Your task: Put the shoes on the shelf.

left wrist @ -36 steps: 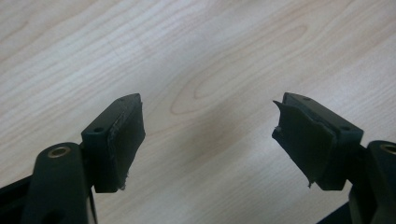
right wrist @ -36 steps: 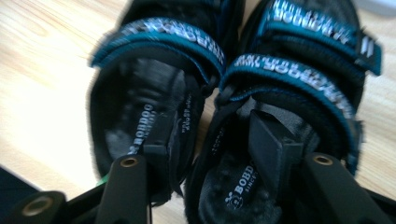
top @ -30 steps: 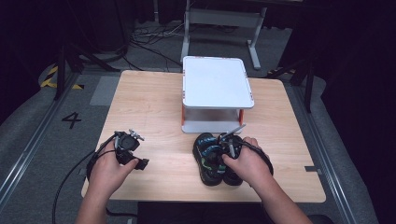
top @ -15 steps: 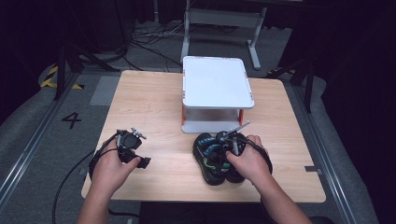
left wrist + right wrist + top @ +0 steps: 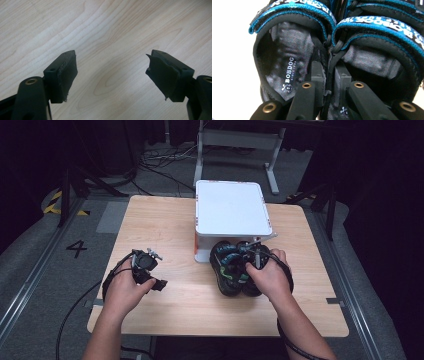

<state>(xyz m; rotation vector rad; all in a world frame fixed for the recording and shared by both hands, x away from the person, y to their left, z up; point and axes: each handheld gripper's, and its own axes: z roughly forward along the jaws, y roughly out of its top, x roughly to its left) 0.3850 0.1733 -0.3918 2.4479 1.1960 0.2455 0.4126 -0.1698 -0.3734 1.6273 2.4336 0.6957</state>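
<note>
You pinched both sandals (image 5: 235, 269) by their touching inner walls, right gripper (image 5: 329, 75) fingers nearly together, at the white shelf's (image 5: 231, 212) foot; soft, light, likely floppy; left gripper (image 5: 111, 72) fingers spread, empty.

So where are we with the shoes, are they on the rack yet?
Not yet. Done: the right tongs have just closed on the touching inner walls of the pair of sandals, pinching both together. In hand: the pair sits at the foot of the white rack. Left: placing them there. The left tongs are open over the table.
</note>
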